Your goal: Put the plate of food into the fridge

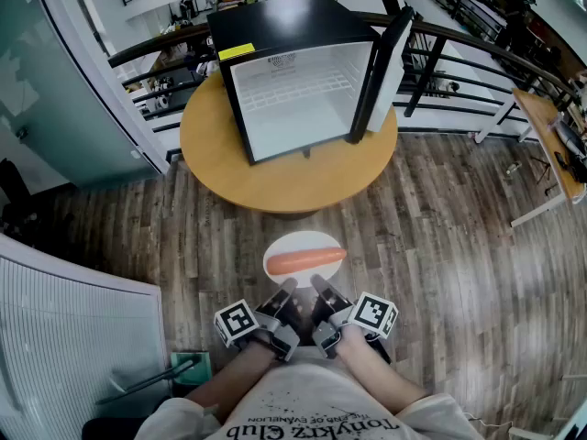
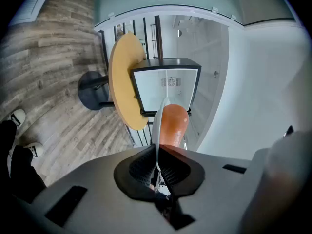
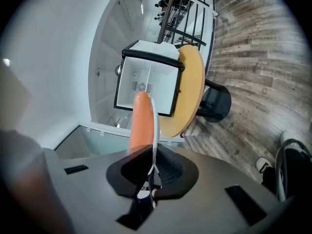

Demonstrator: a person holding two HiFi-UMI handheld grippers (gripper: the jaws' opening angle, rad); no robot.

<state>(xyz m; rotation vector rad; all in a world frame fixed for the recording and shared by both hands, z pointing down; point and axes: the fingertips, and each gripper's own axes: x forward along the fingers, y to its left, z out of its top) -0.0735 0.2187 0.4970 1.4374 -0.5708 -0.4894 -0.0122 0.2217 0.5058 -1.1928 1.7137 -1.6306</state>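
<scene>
Clenching plate (image 1: 303,241), left claw (image 1: 286,288), right claw (image 1: 318,282), marker cubes (image 1: 237,322) only in head view.

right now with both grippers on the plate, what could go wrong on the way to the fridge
1. The left gripper and right gripper pinch the plate only at its near rim, side by side; its far side hangs unsupported and may tip.
2. The long orange food lies loose on it and could roll off at a tilt.
3. The door of the fridge stands open at the right; the plate might clip it going in.
</scene>
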